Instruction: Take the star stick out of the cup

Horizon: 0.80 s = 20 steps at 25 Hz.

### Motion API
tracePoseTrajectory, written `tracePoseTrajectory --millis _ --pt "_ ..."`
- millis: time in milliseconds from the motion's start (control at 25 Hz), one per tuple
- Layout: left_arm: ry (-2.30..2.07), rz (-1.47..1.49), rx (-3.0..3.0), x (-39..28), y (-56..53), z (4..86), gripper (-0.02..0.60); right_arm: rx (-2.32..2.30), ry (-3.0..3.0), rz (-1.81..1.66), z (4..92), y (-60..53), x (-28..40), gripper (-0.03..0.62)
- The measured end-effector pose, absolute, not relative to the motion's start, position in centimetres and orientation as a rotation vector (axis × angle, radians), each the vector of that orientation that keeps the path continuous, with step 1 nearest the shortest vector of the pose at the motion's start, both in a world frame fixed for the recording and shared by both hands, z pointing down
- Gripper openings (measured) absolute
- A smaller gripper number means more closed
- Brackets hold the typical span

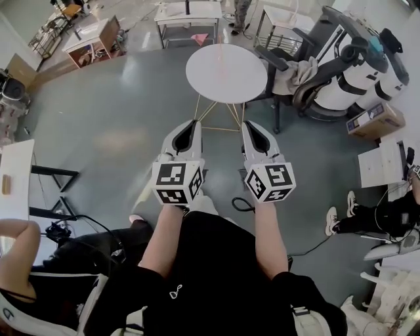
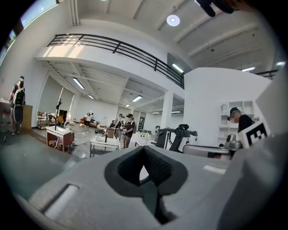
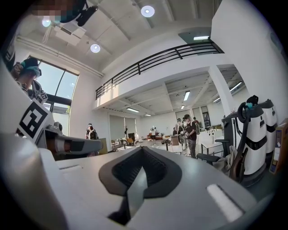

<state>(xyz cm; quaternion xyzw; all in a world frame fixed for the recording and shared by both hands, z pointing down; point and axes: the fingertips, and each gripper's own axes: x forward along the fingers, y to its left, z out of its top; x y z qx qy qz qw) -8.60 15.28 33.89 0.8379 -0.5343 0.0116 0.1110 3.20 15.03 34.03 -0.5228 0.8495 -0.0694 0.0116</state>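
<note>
No cup and no star stick can be made out in any view. A round white table [image 1: 226, 72] stands ahead of me on thin gold legs, and its top looks bare apart from a faint pink streak. My left gripper [image 1: 191, 126] and right gripper [image 1: 249, 126] are held side by side at waist height, short of the table and pointing toward it. In the left gripper view the left gripper [image 2: 145, 152] has its jaws closed together with nothing between them. The right gripper [image 3: 142, 152] looks the same in its own view, shut and empty.
A dark chair [image 1: 295, 79] draped with cloth and a white machine [image 1: 357, 72] stand right of the table. A cardboard box [image 1: 375, 120] lies beyond. White desks [image 1: 189, 14] line the back. People sit at the left [image 1: 20, 246] and right [image 1: 377, 216]; cables [image 1: 88, 223] cross the floor.
</note>
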Motion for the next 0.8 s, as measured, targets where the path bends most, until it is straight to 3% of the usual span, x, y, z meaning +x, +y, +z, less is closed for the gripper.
tracePoseTrajectory --millis 800 --pt "-1.596 0.017 2.383 -9.1 -2.7 37.1 0.002 -1.648 2.665 -0.199 35.9 -3.1 4.8 0.005"
